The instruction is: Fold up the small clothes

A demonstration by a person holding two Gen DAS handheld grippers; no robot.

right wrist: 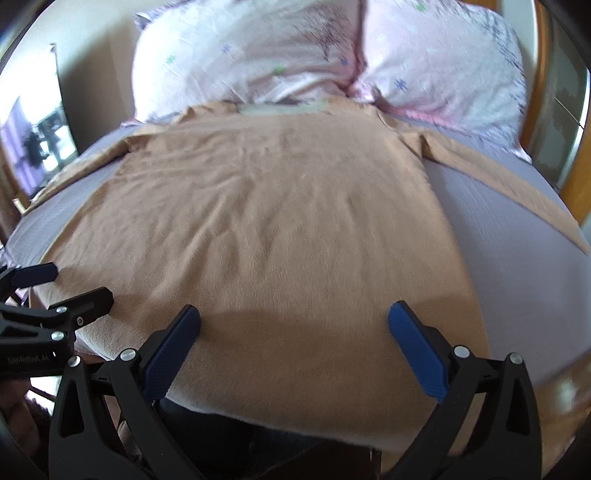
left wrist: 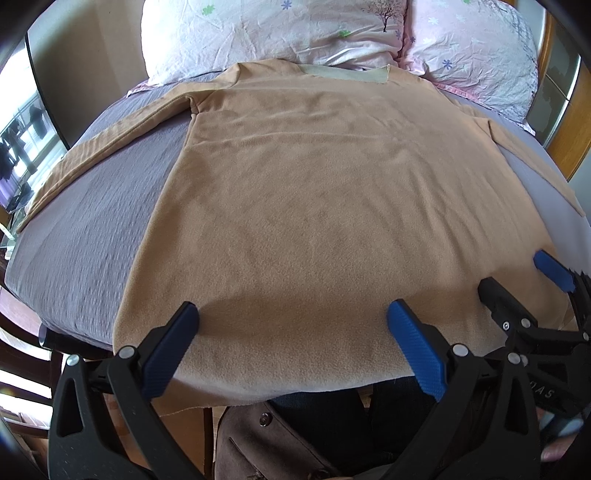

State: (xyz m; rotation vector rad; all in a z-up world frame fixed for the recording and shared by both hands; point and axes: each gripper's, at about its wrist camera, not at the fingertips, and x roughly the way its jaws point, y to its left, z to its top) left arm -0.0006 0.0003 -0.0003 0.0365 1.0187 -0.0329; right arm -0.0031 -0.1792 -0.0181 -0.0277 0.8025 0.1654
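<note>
Tan long-sleeved top [left wrist: 314,206] spread flat on the grey-sheeted bed [left wrist: 92,229], sleeves out left and right, collar at the far end by two floral pillows [left wrist: 266,33], near hem hanging over the bed edge. Left gripper [left wrist: 291,332] and right gripper [right wrist: 293,332] side by side over that hem, jaws wide, holding nothing.

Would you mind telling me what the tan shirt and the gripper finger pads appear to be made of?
The tan shirt looks like soft fleece, matte with a fuzzy nap. The blue finger pads look like moulded rubber or plastic, given their fine dotted grip texture; which one is unclear.
</note>
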